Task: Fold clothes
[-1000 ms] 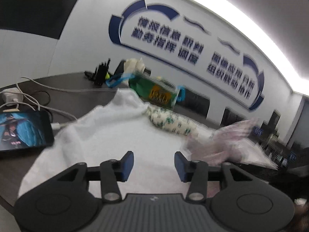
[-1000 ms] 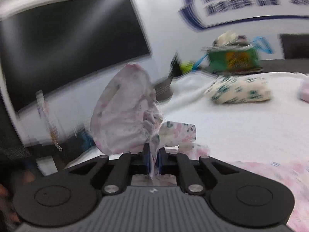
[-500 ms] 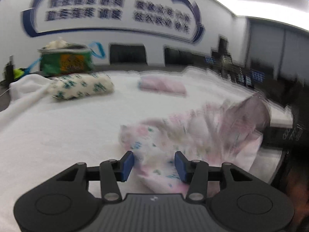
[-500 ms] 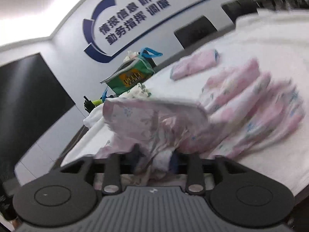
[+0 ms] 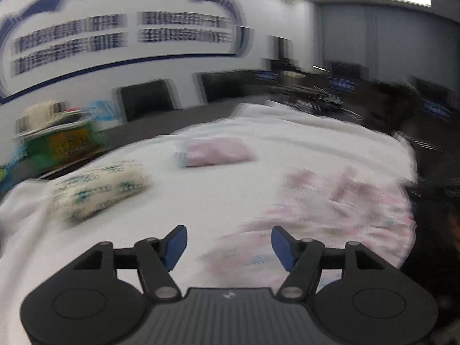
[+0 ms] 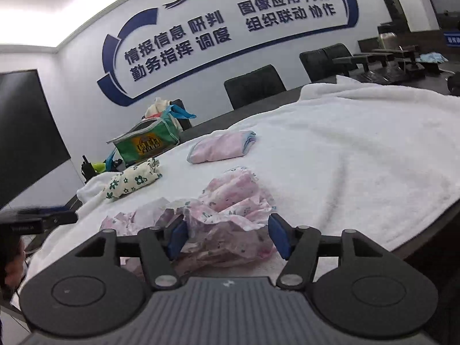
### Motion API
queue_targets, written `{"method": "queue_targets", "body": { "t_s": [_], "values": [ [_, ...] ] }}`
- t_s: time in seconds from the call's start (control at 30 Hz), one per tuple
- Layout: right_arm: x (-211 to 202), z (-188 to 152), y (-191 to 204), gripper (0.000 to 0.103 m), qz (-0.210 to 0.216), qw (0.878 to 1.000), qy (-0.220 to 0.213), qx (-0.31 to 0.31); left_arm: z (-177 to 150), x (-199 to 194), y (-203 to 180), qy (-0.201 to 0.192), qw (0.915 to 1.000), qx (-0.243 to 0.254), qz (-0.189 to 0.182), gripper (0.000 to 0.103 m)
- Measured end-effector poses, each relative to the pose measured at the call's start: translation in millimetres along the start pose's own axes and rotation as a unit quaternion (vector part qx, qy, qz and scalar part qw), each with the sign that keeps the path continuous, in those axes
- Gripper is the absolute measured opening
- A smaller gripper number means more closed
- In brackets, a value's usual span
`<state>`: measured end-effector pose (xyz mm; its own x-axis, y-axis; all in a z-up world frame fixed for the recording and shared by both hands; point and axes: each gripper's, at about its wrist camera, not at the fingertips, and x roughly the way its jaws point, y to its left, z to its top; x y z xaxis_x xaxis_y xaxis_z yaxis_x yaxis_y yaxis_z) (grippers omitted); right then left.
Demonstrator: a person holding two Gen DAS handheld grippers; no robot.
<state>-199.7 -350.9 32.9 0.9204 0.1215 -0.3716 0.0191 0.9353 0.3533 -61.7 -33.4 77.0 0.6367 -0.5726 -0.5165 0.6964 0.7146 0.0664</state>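
- White towel [image 6: 359, 149] covers my counter; a folded pink piece [image 6: 221, 147], a floral roll [image 6: 132, 178] and a green bag [image 6: 146, 141] sit beyond.
- Crumpled pink garment [image 6: 230, 201] lies loose between my right tongs [image 6: 227, 237], jaws opening.
- My left tongs [image 5: 229, 244] are opening too, nothing between them, the garment just beyond.

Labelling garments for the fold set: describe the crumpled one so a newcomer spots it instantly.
Find the white towel covering the table. At its near edge, just ahead of the right hand-held gripper, lies the pink floral garment. Unlike the folded pink bundle and the green-flowered roll farther back, it is loose and rumpled.
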Motion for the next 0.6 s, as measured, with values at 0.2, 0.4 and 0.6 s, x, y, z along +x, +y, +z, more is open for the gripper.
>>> {"method": "queue_targets", "body": {
  "t_s": [0.2,0.4,0.6],
  "values": [
    [42,11,30,0.028,0.003,0.995,0.008,-0.101,-9,59,-4,0.051,0.9987,0.006,-0.009,0.027],
    [86,22,47,0.068,-0.05,0.967,0.071,-0.238,-29,44,16,0.079,0.996,-0.041,0.011,0.006],
    [71,42,30,0.091,-0.122,0.94,0.073,-0.312,-38,33,19,0.086,0.9958,-0.03,0.01,0.007]
  ]
}}
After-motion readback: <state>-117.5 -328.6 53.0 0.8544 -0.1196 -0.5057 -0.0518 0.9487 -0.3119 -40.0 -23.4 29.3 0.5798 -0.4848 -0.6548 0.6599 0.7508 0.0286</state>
